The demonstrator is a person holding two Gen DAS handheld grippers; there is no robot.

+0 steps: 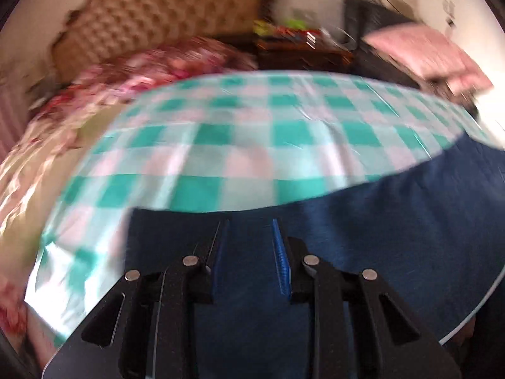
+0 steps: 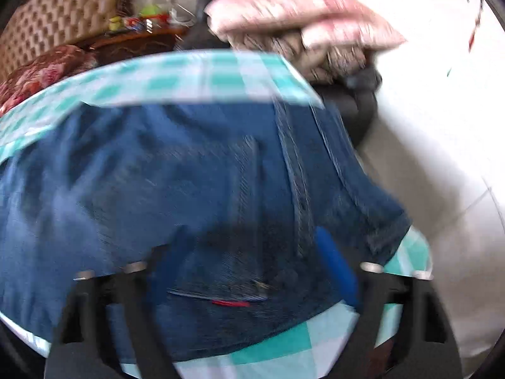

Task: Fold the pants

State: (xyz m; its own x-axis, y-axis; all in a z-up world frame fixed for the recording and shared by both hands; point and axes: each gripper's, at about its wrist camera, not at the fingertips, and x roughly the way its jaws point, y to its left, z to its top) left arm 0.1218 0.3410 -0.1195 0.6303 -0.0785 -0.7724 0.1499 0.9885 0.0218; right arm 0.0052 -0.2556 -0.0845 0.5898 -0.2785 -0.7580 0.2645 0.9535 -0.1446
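Dark blue jeans point(image 1: 363, 237) lie flat on a round table with a green-and-white checked cloth point(image 1: 221, 132). In the left wrist view my left gripper point(image 1: 251, 230) hangs just above the denim near its left edge, its blue-padded jaws apart with nothing between them. In the right wrist view the jeans point(image 2: 157, 173) show a seam and a back pocket with a red tag point(image 2: 230, 303). My right gripper point(image 2: 243, 252) is wide open over the pocket area, near the cloth's point(image 2: 205, 79) front edge. Both views are motion-blurred.
A bed with a tufted headboard point(image 1: 164, 12) and floral bedding point(image 1: 142, 69) stands behind the table on the left. A cluttered nightstand point(image 1: 300, 47) and a chair piled with pink pillows point(image 1: 426, 50) stand behind on the right. White floor point(image 2: 442, 158) lies right of the table.
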